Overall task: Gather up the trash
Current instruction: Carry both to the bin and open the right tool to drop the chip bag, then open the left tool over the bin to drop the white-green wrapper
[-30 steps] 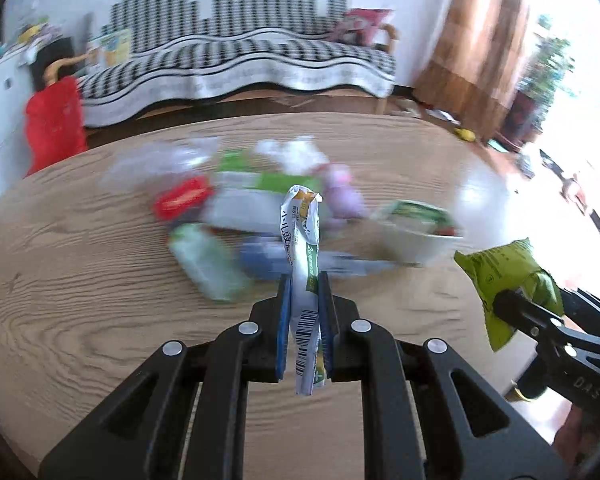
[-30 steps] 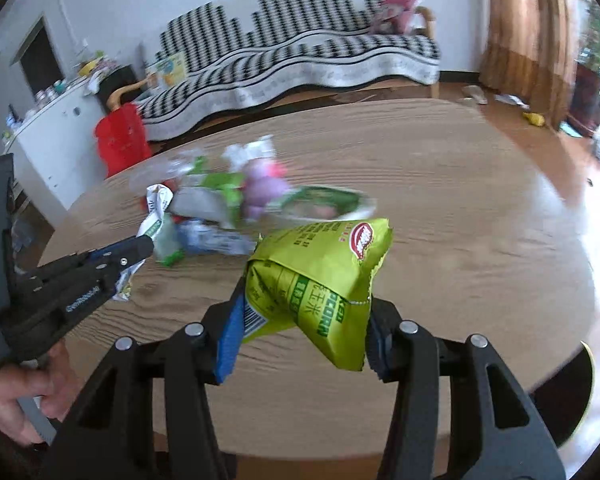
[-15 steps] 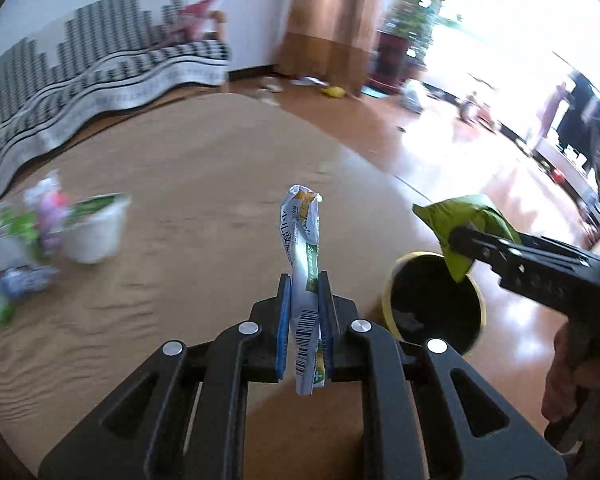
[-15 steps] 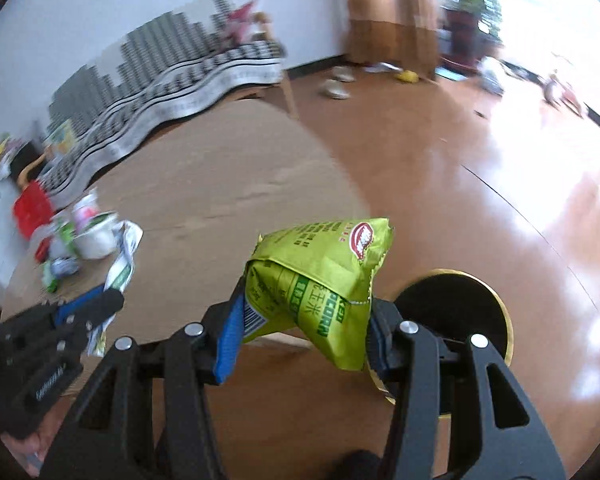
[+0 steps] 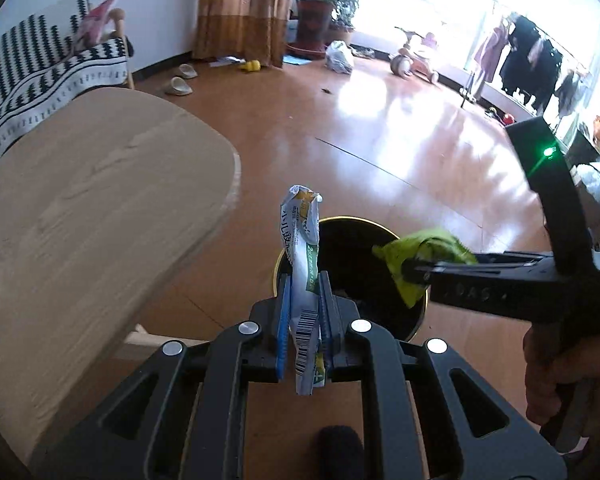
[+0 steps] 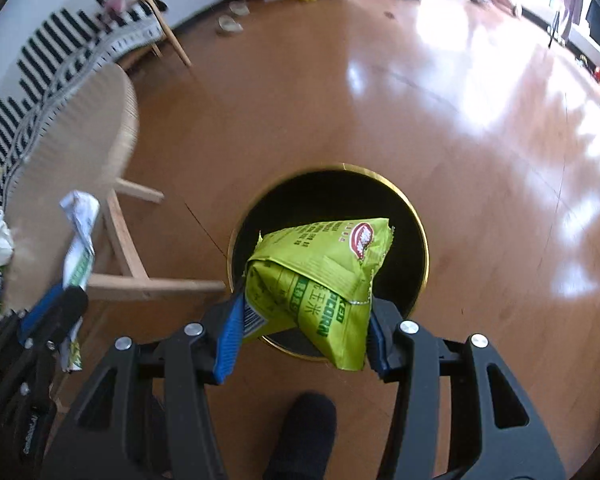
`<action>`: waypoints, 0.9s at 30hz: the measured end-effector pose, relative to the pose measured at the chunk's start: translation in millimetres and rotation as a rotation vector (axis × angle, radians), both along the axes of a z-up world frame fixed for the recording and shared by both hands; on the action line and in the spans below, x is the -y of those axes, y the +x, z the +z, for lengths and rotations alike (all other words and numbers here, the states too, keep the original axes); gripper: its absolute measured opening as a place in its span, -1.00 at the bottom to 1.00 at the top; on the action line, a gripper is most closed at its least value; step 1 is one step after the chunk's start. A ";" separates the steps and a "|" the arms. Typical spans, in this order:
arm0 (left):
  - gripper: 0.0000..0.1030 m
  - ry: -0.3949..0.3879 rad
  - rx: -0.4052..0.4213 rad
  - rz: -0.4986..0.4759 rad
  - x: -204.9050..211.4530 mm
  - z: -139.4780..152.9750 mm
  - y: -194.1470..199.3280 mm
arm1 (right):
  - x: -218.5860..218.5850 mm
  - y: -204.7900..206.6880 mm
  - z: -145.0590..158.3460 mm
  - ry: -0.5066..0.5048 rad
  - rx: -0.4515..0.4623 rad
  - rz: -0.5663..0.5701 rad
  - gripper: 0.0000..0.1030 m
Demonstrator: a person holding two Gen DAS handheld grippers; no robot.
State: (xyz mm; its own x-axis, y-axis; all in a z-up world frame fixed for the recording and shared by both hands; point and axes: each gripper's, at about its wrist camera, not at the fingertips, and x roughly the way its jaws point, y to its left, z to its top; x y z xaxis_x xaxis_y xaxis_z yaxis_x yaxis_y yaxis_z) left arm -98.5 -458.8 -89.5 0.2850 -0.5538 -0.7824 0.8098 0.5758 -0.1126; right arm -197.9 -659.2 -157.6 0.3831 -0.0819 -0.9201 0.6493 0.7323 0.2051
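Hanging over: both claws hung above the bin [image 6: 416,220], a black round one with a gold rim standing on the wooden floor [image 5: 380,128].
Worktop [image 5: 92,200]: it lay left of the bin, its rounded wooden edge just beside the rim in the left wrist view.
Left claw [image 5: 304,312]: its jaws were clamped together on a white and green wrapper [image 5: 302,240], a twisted strip that stood upright between the blue pads, over the bin's left rim.
Bin: its dark mouth was open; what lay inside could not be told.
Right claw [image 6: 304,316]: its jaws were clamped on a crumpled green snack bag [image 6: 320,264], held directly above the bin's mouth.
Hand [image 5: 560,372]: it gripped the right claw's handle, right of the bin.
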 end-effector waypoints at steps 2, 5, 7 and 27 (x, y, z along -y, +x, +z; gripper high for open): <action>-0.76 0.006 -0.006 -0.007 8.7 -4.4 0.5 | 5.4 -2.6 -7.1 0.027 -0.008 -0.003 -0.01; -0.76 0.011 -0.016 -0.012 16.0 -10.6 2.1 | 7.1 1.7 -9.9 0.029 -0.017 -0.004 -0.01; -0.76 0.015 -0.021 -0.014 19.3 -13.3 2.3 | 8.5 4.4 -9.6 0.032 -0.014 -0.010 -0.01; -0.76 0.035 -0.081 -0.034 40.3 -37.1 12.8 | 13.1 -7.5 10.5 -0.021 0.069 -0.102 0.57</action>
